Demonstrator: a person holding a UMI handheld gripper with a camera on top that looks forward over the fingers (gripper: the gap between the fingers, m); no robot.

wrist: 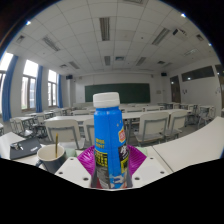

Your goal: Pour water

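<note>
My gripper [111, 165] is shut on a plastic bottle [109, 140] with a white cap and a blue label. The bottle stands upright between the magenta pads [92, 158], which press on both its sides. It is held up above the white table [195, 145]. A grey cup [51, 157] with a dark inside stands on the table just to the left of the fingers, close to the bottle.
A dark flat object [25, 149] lies on the table left of the cup. Beyond are rows of classroom desks and chairs [150, 125], a green chalkboard [130, 92] on the far wall and windows [30, 85] on the left.
</note>
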